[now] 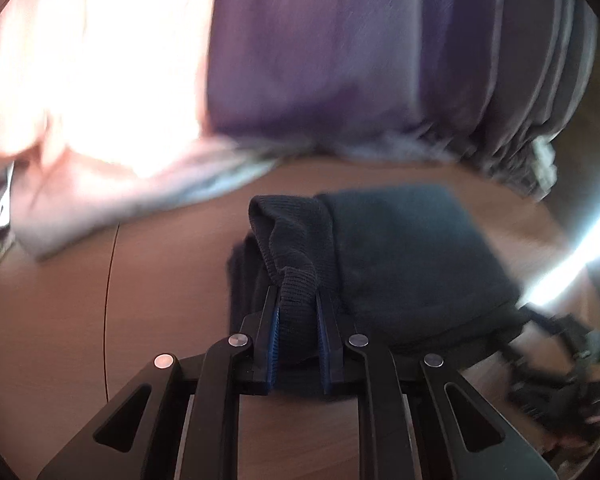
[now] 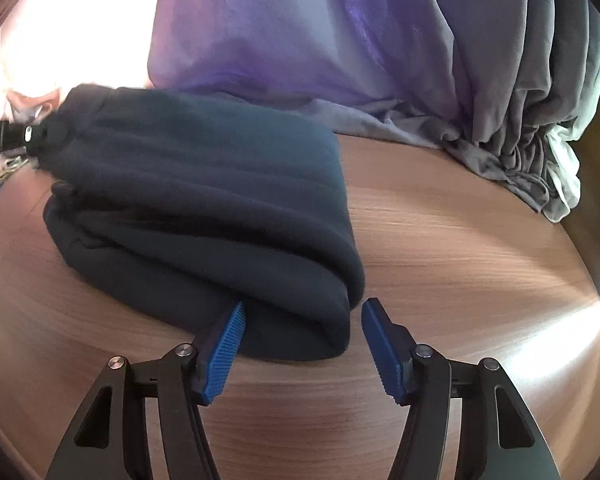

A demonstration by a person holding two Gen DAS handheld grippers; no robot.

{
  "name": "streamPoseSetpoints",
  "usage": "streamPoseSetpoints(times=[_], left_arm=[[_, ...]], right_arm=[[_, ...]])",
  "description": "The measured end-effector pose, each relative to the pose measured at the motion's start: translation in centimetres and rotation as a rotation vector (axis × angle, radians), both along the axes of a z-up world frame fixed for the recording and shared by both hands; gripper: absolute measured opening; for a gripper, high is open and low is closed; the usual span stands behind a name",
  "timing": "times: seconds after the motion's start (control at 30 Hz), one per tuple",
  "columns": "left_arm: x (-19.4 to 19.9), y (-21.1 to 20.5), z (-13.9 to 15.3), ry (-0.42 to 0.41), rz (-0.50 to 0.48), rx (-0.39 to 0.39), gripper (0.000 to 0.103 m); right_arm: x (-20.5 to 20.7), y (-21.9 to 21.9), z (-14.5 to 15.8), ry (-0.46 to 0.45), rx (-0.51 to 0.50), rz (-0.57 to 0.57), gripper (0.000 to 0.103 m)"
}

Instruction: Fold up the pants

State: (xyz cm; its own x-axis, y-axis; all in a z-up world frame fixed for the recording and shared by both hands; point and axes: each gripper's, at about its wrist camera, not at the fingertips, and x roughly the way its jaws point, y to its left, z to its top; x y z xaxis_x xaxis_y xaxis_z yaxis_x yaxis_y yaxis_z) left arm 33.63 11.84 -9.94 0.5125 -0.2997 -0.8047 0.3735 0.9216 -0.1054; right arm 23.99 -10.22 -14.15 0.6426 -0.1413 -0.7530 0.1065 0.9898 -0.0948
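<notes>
left tongs (image 1: 298, 300): clenched on a ribbed band of the pants (image 1: 400, 256), the fabric bunched between the blue pads at the bundle's near edge.
right tongs (image 2: 304, 320): released and spread wide; the left pad touches or slips under the bundle's near corner, the right pad stands clear over bare wood, nothing gripped.
pants: dark, folded into a thick stack, lying on the desk (image 2: 460, 264) in front of a heap of purple and grey bedding (image 2: 340, 40).
risk, left side: the pinch seems to catch only the top ribbed layer, so a lift may peel that layer up and undo the fold.
risk, right side: if the pads close on just the corner, the lower layers may slide out and the stack may skew.
risk, surroundings: the bedding lies just behind, so a push forward could drag the bundle into it.
</notes>
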Motion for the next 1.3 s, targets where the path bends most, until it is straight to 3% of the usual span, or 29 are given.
streamPoseSetpoints(times=[0.1, 0.33, 0.47, 0.57, 0.67, 0.7, 0.77, 0.9, 1.17, 1.3], left_arm=[[0.3, 0.5, -1.7, 0.024, 0.010, 0.010, 0.019], [0.2, 0.9, -2.2, 0.029, 0.034, 0.013, 0.024], [-0.7, 0.9, -1.7, -0.014, 0.067, 0.106, 0.046], [-2.2, 0.8, -0.5, -0.054, 0.061, 0.181, 0.048], [-3.3, 1.2, 0.8, -0.108, 0.080, 0.242, 0.059], [-3.4, 1.3, 1.3, -0.121, 0.078, 0.239, 0.060], [-3.2, 1.7, 2.1, -0.144, 0.072, 0.202, 0.065], [-1.7, 2.0, 2.3, -0.152, 0.049, 0.122, 0.068], [2.6, 0.6, -0.6, -0.061, -0.005, 0.002, 0.069], [3.8, 1.0, -2.2, -0.005, 0.011, -0.050, 0.073]], right_arm=[[0.0, 0.3, 0.0, 0.007, -0.016, 0.005, 0.061], [0.1, 0.4, -0.1, 0.037, -0.017, 0.004, 0.063], [0.2, 0.1, 0.3, 0.076, 0.015, -0.010, 0.063], [-0.3, -0.4, 1.0, 0.094, 0.045, -0.019, 0.063], [-1.0, -0.9, 2.6, 0.070, 0.087, -0.027, 0.063], [-1.1, -0.9, 3.0, 0.055, 0.091, -0.028, 0.063], [-0.9, -1.0, 4.4, -0.021, 0.073, -0.021, 0.076], [1.2, -1.5, 5.5, -0.114, 0.071, -0.023, 0.079], [7.7, -3.4, 3.0, -0.039, 0.222, -0.050, 0.079], [8.9, -2.7, 1.7, -0.016, 0.201, -0.041, 0.079]])
